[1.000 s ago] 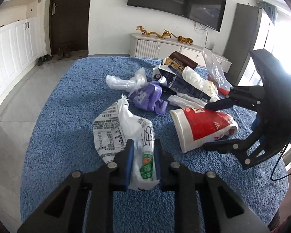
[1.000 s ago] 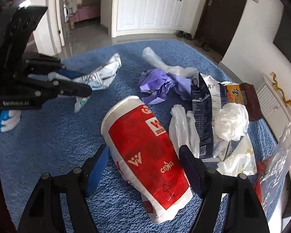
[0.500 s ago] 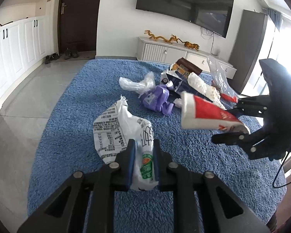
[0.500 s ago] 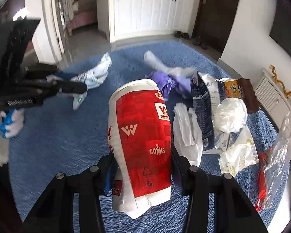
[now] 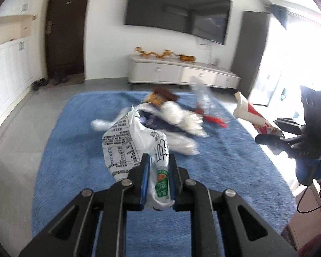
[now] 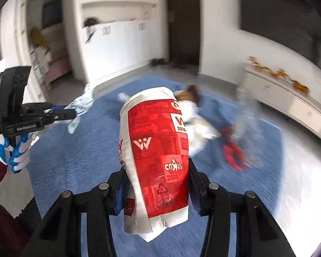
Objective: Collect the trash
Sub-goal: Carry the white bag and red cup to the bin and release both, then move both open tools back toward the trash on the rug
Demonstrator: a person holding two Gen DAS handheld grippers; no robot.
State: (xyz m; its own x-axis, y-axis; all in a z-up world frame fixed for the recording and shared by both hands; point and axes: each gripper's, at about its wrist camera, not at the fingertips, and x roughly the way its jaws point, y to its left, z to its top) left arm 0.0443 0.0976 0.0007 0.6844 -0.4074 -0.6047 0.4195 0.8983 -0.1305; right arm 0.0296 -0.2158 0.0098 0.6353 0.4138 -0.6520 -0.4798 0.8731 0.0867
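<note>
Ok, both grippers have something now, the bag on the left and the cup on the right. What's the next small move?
Probably bring the right gripper across to the left gripper. It is clamped on the crushed red paper cup, clear of the blue rug, and the left one pinches the white printed plastic bag by one end. No bin shows, so the bag looks like the likeliest place.
</note>
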